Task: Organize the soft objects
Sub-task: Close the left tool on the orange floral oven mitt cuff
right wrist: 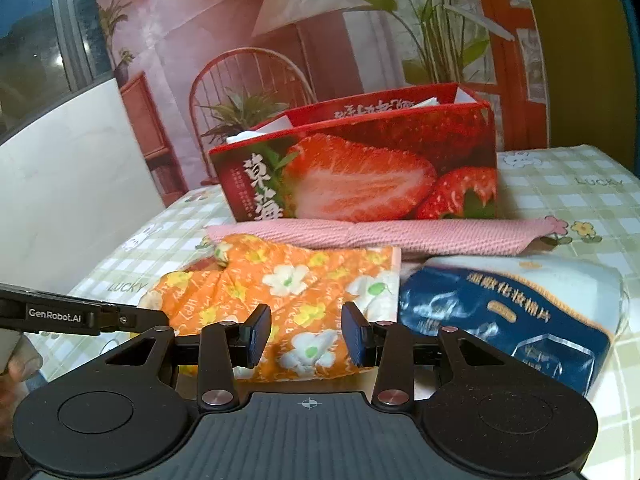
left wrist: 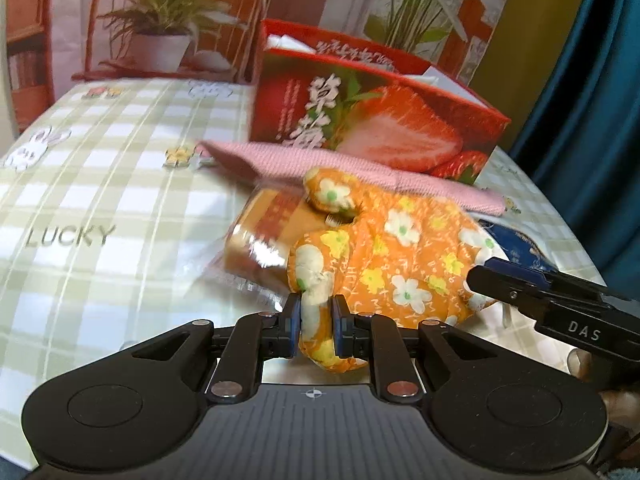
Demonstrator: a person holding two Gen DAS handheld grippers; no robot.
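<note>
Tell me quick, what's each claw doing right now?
Left claw: closed on a fold of the orange floral cloth.
Right claw: open above the same cloth, gripping nothing.

Green-checked tablecloth [left wrist: 100,184] reads "LUCKY". Right gripper [left wrist: 476,276], black, reads "DAS"; left gripper [right wrist: 160,316], black, reads "GenRobot.AI".

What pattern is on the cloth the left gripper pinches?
Orange cloth with white and yellow flowers, clearest in the left wrist view.
</note>
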